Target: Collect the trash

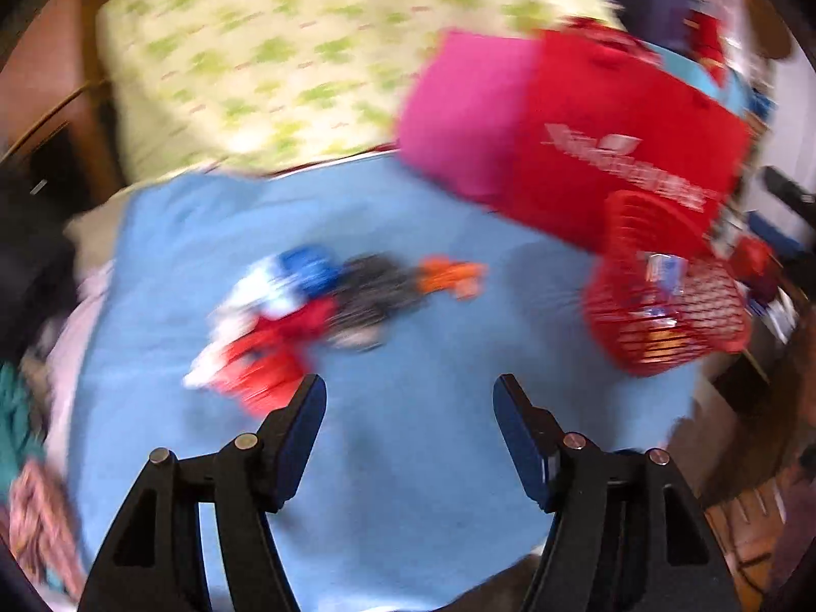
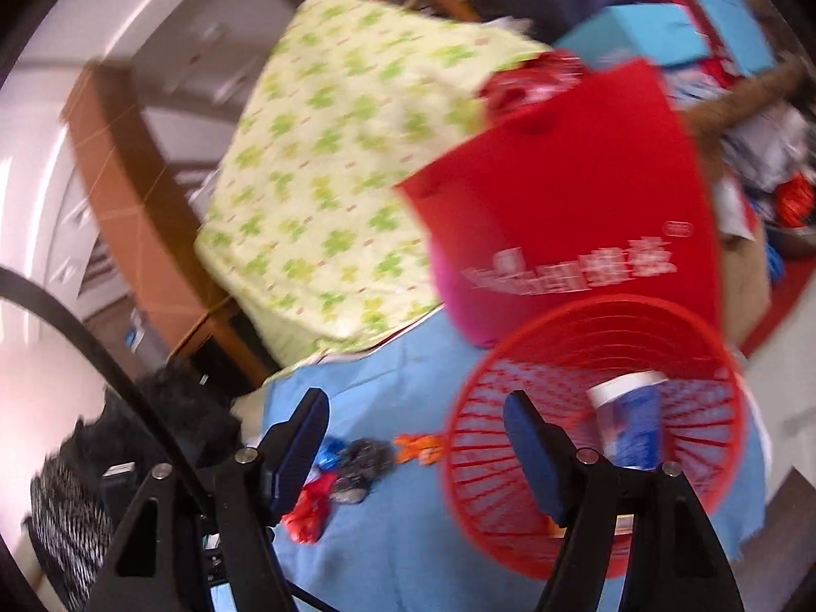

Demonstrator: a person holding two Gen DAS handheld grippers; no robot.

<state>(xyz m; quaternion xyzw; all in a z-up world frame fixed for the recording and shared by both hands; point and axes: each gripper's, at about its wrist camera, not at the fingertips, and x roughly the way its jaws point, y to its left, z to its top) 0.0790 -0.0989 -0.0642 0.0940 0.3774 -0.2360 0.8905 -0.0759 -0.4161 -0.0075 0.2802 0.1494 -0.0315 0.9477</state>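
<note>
A green-patterned quilt lies beside a red bag.

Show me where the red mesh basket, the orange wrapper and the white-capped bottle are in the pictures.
red mesh basket [image 2: 510, 510]: right wrist view, on its mesh wall at the lower left.
orange wrapper [image 1: 451, 275]: left wrist view, on the middle of the wrapper.
white-capped bottle [image 2: 630, 423]: right wrist view, on its blue body inside the basket.
</note>
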